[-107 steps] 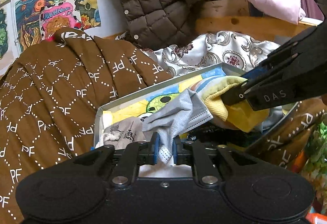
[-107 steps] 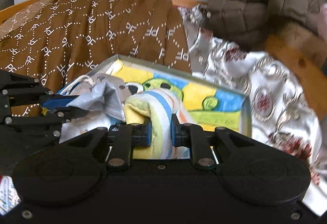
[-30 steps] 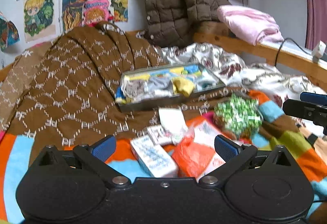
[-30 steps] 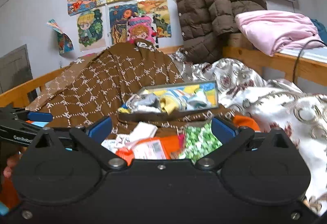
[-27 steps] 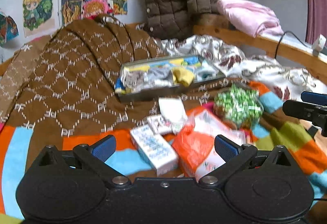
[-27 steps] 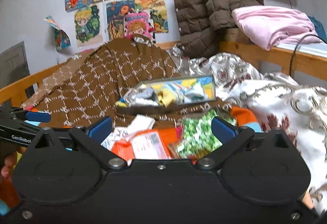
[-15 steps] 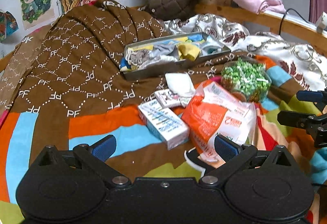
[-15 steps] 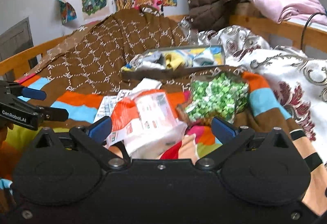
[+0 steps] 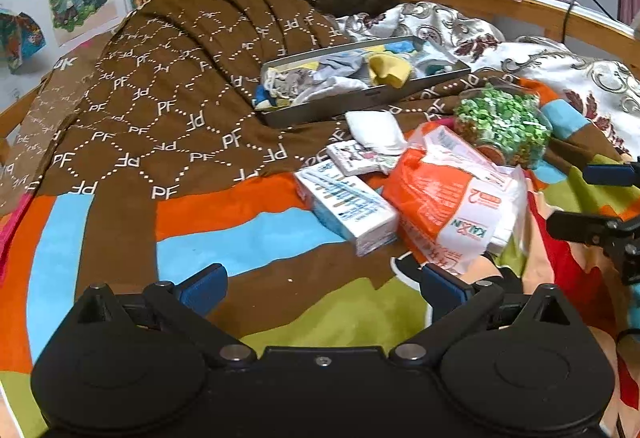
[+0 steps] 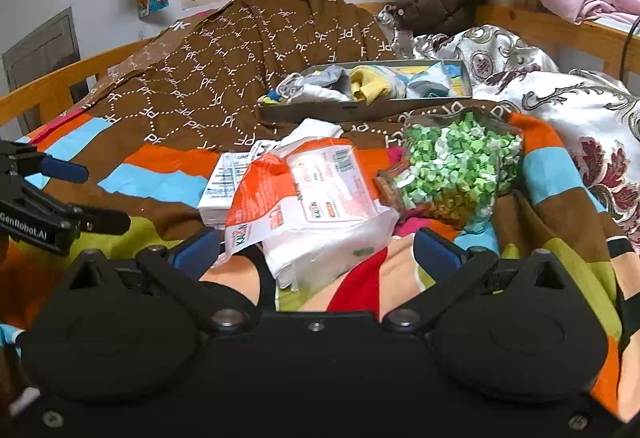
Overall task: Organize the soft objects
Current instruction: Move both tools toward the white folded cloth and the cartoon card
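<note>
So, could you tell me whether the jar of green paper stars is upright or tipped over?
Tipped over: the jar lies on its side on the blanket, cork end facing left.

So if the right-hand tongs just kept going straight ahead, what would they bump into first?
Most likely the orange-and-white plastic pack of wipes: it lies right between the open right tongs, closest in line. Beyond it sits the grey tray of soft cloths, though depth is hard to judge through this lens.

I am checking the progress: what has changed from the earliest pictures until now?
Both hand-held grippers let go: the left hand-held gripper released the grey cloth, the right hand-held gripper the yellow sock, and both drew back, open. The cloths stay in the tray.
</note>
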Available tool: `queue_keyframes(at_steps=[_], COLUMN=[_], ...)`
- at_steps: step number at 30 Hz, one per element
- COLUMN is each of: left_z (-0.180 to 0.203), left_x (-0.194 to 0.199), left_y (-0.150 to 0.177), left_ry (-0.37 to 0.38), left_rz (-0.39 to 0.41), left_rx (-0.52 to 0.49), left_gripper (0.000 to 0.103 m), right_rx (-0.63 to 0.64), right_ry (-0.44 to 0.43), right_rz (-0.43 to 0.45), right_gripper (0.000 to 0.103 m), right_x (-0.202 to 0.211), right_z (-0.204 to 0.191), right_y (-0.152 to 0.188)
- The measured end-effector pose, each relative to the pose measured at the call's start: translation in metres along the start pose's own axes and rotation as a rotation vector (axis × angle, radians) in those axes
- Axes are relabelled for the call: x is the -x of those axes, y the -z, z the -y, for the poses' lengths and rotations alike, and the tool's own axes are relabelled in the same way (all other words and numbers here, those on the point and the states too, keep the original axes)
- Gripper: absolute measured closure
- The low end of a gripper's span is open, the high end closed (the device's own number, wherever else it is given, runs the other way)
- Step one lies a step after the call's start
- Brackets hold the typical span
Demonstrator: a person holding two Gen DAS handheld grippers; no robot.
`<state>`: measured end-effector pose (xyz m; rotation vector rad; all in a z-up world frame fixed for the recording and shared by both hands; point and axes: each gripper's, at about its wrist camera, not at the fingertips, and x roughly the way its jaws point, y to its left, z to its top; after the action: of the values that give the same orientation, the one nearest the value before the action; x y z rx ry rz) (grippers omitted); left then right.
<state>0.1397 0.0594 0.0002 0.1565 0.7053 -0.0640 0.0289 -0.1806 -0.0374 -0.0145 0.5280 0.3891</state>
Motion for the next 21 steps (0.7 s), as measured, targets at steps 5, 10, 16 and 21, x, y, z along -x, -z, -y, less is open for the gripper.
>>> queue_keyframes(at_steps=[5,10,16,21], left_z=[-0.005,-0.008,-0.017,-0.025], left_x=[0.0,0.0,0.002,0.0], left_y=[0.002,0.004,0.008,0.0], left_ry=[-0.004,-0.003,-0.009,-0.019], left_rz=[-0.004,-0.007,-0.01,0.002], left_rx=[0.01,0.011,0.021,0.044], left_gripper=[0.001,0.001,0.001,0.001], right_rx=[0.035,0.065,0.077,0.086], right_ry=[-0.022,-0.039,-0.061,-0.096], right_rz=[0.01,0.013,0.006,0.013], right_gripper=[0.001,0.001,0.001,0.001], right_x=[-0.001,-0.004,-0.01,-0.012], right_z=[-0.003,-0.008,-0.007,-0.005], right_y=[-0.001,0.0,0.0,-0.002])
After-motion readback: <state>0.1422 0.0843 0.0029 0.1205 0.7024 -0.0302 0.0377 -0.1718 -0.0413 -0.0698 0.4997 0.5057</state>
